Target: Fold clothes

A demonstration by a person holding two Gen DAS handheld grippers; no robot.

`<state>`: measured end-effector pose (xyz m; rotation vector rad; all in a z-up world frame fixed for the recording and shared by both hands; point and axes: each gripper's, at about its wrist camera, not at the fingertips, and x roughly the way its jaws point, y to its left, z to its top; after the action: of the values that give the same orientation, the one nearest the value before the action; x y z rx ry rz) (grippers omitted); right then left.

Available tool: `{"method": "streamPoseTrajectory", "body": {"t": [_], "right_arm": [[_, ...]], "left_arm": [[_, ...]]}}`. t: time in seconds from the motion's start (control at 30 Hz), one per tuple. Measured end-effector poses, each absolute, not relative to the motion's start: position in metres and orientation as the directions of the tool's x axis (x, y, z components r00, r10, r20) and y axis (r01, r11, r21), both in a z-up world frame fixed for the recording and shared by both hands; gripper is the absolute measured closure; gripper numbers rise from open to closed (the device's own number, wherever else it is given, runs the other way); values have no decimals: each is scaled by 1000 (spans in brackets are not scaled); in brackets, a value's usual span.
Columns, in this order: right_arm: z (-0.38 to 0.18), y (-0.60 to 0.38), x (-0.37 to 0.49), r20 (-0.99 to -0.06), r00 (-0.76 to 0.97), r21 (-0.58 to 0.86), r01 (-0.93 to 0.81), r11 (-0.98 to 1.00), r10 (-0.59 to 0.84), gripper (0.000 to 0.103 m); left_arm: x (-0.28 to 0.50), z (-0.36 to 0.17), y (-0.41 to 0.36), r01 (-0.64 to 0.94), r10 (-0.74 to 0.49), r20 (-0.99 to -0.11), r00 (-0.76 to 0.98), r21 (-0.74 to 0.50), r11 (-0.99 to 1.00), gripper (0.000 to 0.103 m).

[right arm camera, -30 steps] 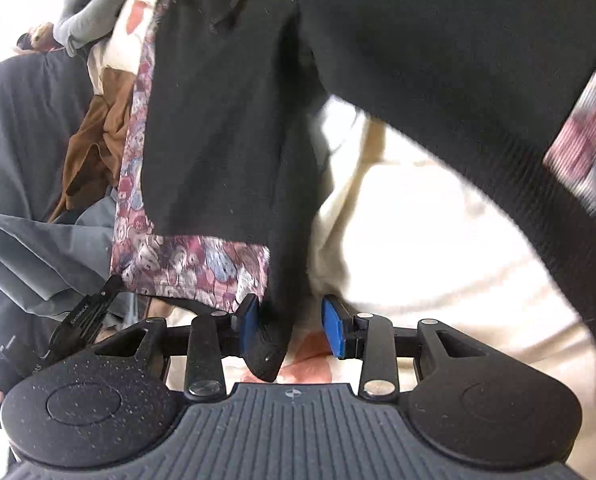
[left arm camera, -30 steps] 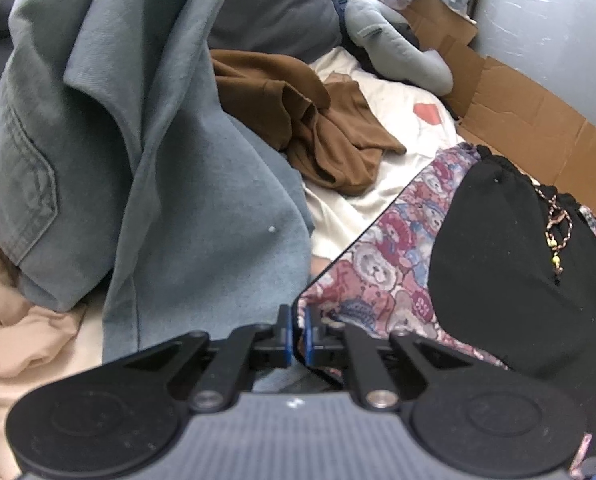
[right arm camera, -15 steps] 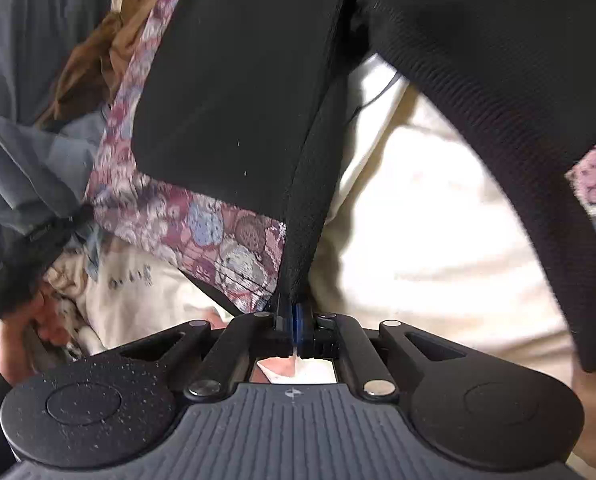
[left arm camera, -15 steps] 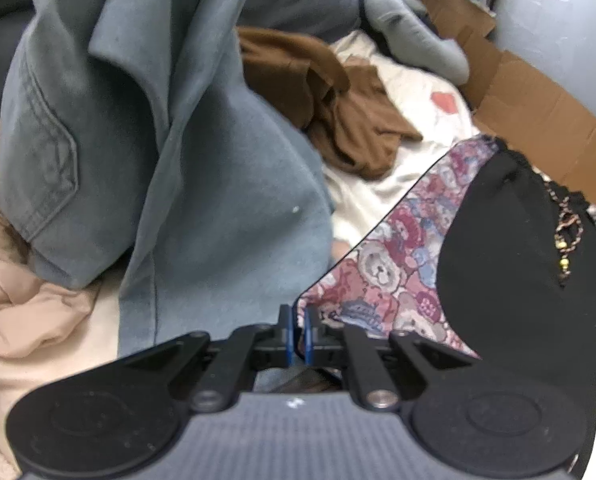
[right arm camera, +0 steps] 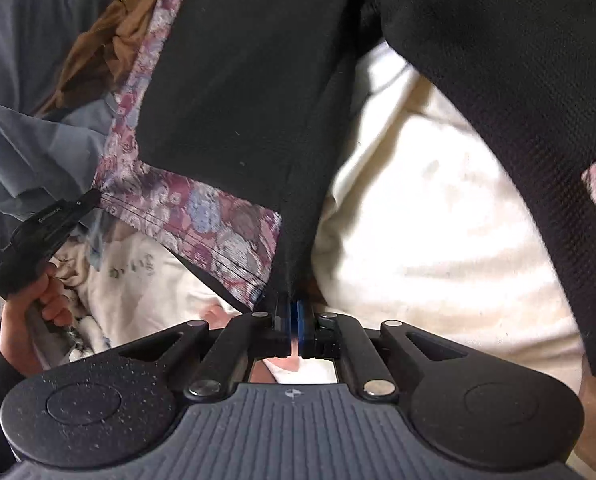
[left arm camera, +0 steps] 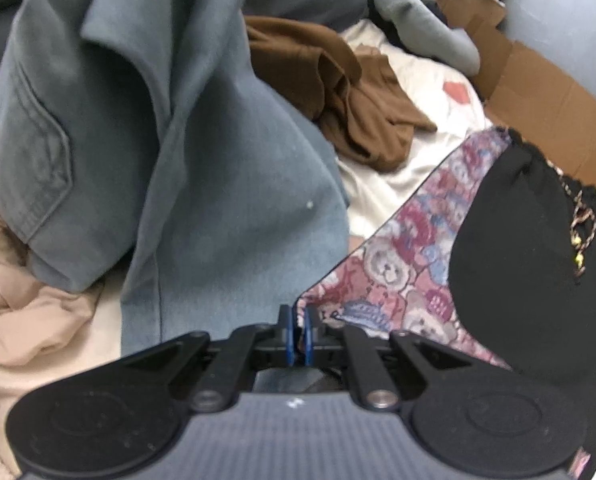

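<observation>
A garment with a bear-print panel (left arm camera: 402, 256) and a black knit front (left arm camera: 522, 248) hangs stretched between my two grippers. My left gripper (left arm camera: 297, 320) is shut on the corner of the bear-print hem. My right gripper (right arm camera: 293, 308) is shut on the black fabric's lower edge (right arm camera: 293, 248). In the right wrist view the bear-print hem (right arm camera: 201, 216) runs left to my left gripper (right arm camera: 57, 216), held by a hand. A black sleeve (right arm camera: 498, 80) crosses the upper right.
A blue-grey denim jacket (left arm camera: 185, 152) lies heaped at left, a tan garment (left arm camera: 21, 300) beneath it. A brown garment (left arm camera: 346, 92) lies on the cream bed sheet (left arm camera: 378, 188). Cardboard (left arm camera: 538, 92) and a grey plush (left arm camera: 426, 28) lie at the back right.
My right gripper closed on the black fabric's edge; it was open a second ago. The garment now hangs pulled taut. My left gripper kept its hold and shifted slightly.
</observation>
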<state>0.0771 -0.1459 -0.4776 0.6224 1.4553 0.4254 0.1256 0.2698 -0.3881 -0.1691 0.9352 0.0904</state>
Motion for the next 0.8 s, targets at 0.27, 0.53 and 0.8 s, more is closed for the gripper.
{"method": "streamPoseTrajectory", "body": {"t": [0.27, 0.53, 0.8], "right_arm": [[-455, -162, 74, -797, 126, 601, 63, 797, 591, 100], [-436, -182, 99, -773, 274, 613, 90, 785, 572, 72], [-447, -185, 123, -774, 366, 607, 195, 770, 517, 75]], "left_arm": [[125, -384, 269, -164, 37, -806, 591, -75, 984, 95], [124, -384, 271, -176, 38, -801, 598, -85, 981, 96], [125, -384, 272, -164, 30, -802, 596, -85, 983, 96]]}}
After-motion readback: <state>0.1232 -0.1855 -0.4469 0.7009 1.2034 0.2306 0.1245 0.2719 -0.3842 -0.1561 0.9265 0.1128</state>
